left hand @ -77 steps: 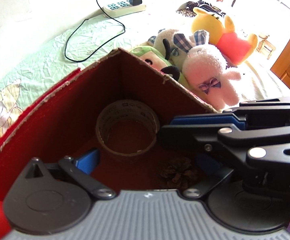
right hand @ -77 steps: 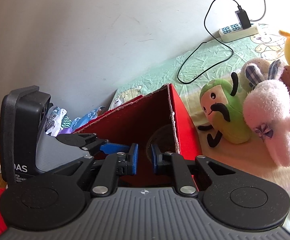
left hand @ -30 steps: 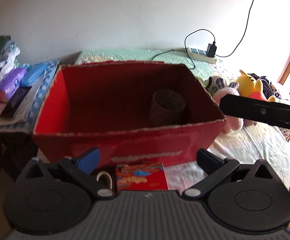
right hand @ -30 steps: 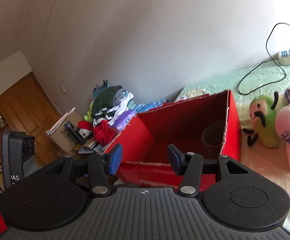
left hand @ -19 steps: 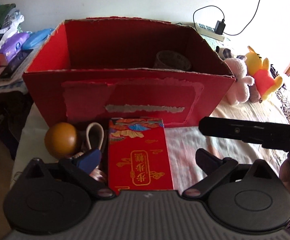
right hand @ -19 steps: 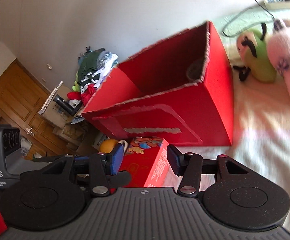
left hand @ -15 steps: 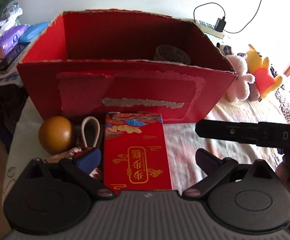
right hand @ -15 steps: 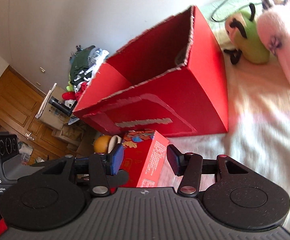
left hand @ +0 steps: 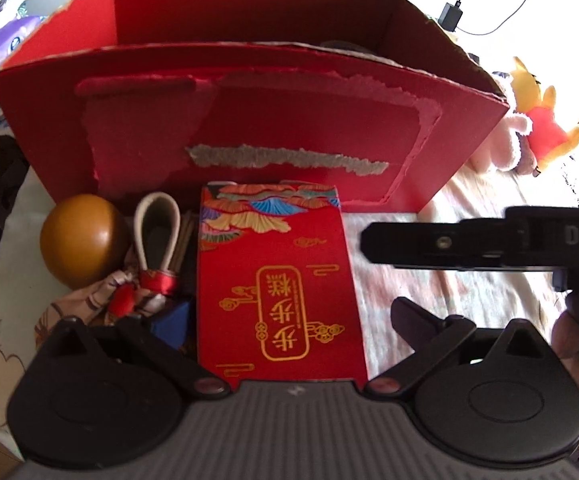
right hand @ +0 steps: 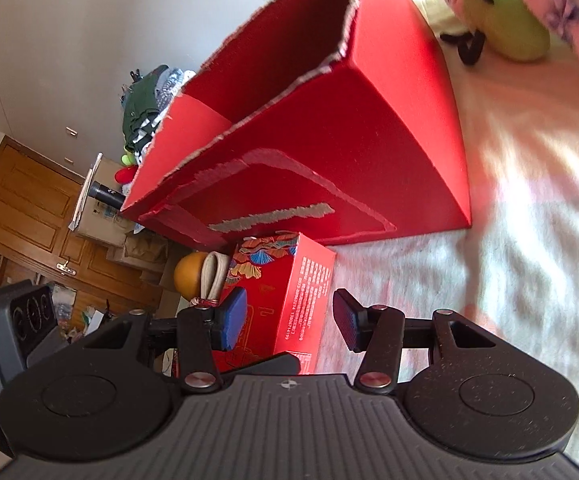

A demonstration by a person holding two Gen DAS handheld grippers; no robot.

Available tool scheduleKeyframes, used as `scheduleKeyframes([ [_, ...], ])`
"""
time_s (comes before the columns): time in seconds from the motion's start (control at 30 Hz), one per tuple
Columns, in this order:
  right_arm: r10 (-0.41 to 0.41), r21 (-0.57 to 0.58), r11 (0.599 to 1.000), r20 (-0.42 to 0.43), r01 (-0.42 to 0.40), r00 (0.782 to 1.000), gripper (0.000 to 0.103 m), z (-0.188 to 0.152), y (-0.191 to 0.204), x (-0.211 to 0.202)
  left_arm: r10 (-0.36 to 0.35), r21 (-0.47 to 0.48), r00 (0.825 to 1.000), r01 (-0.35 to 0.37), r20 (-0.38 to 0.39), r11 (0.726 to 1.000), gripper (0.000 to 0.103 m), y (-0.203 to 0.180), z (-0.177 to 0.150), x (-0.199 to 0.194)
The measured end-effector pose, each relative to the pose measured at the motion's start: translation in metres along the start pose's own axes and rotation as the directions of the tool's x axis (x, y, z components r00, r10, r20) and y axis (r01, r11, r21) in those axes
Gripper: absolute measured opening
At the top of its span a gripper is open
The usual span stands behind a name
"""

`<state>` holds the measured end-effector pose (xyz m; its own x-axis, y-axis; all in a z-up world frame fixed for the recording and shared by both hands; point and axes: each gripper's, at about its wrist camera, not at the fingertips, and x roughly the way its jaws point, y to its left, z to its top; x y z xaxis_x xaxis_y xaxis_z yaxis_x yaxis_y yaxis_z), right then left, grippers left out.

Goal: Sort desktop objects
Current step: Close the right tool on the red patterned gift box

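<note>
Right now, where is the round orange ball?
In the left wrist view the orange ball sits at the left, in front of the big red box, just left of the cord loop and small red box.

A flat red gift box with gold lettering point(left hand: 279, 276) lies against the big open red cardboard box point(left hand: 249, 120), beside a glossy orange ball point(left hand: 81, 240) and a looped fabric pouch point(left hand: 145, 284)

Torn matt cardboard box point(left hand: 249, 120), glossy printed carton point(left hand: 277, 272), smooth shiny ball point(left hand: 79, 234), cloth pouch point(left hand: 89, 300).
</note>
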<state>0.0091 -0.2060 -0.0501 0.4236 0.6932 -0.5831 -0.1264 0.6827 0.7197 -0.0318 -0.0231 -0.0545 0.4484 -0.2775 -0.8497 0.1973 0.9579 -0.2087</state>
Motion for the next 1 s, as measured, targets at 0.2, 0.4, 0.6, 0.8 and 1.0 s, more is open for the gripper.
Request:
scheduleKeyframes([
  [0.2,-0.021,0.026,0.999,-0.053,0.023,0.998,0.052,0.003,-0.009,0.003,-0.029,0.058,0.999,0.03,-0.029,0.998,0.101,-0.026,0.002,0.008],
  [0.4,-0.077,0.055,0.995,-0.047,0.08,0.996,0.053,0.003,-0.03,-0.023,-0.083,0.13,0.994,0.091,-0.07,0.987,0.101,-0.053,0.009,0.023],
  [0.6,-0.132,0.129,0.983,-0.004,0.132,0.991,0.055,0.0,-0.059,-0.063,-0.148,0.261,0.983,0.172,-0.11,0.95,0.099,-0.091,0.008,0.038],
  [0.8,-0.182,0.203,0.965,0.051,0.169,0.982,0.054,-0.016,-0.08,-0.099,-0.202,0.349,0.969,0.24,-0.142,0.906,0.093,-0.123,0.014,0.044],
  [1.0,-0.241,0.25,0.948,0.161,0.197,0.957,0.054,-0.022,-0.088,-0.139,-0.252,0.454,0.958,0.287,-0.138,0.843,0.092,-0.168,0.019,0.041],
])
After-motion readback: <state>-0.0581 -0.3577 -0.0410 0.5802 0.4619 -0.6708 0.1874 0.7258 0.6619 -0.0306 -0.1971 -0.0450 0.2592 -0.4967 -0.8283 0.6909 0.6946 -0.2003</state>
